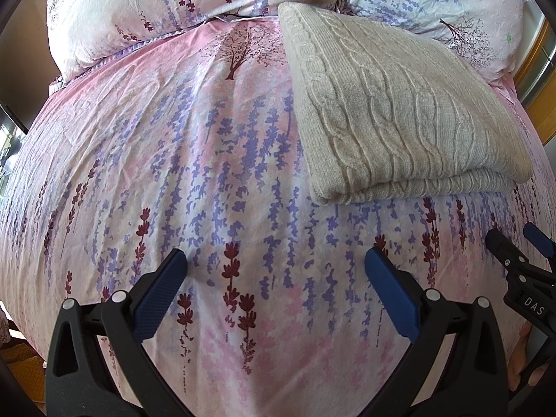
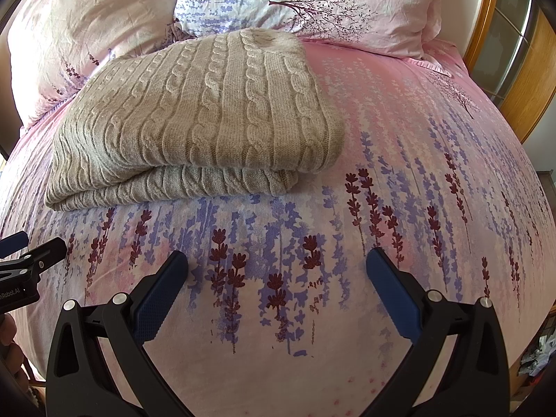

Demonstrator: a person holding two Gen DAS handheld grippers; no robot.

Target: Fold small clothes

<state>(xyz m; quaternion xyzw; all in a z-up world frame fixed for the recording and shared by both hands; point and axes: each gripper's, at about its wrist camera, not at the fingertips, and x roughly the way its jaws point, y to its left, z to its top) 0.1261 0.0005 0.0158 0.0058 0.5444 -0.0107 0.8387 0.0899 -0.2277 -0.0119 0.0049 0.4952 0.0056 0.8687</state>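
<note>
Bright daylight, soft shadows, sharp focus, fisheye-warped edges.

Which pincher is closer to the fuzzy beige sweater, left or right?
Hard to call; about equal. The left gripper sits below the sweater's left corner; the right gripper sits below its right corner. Both open, touching nothing.

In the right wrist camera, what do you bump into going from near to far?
Open right gripper → flowery pink bedspread → folded beige cable-knit sweater → flowery pink pillows.
</note>
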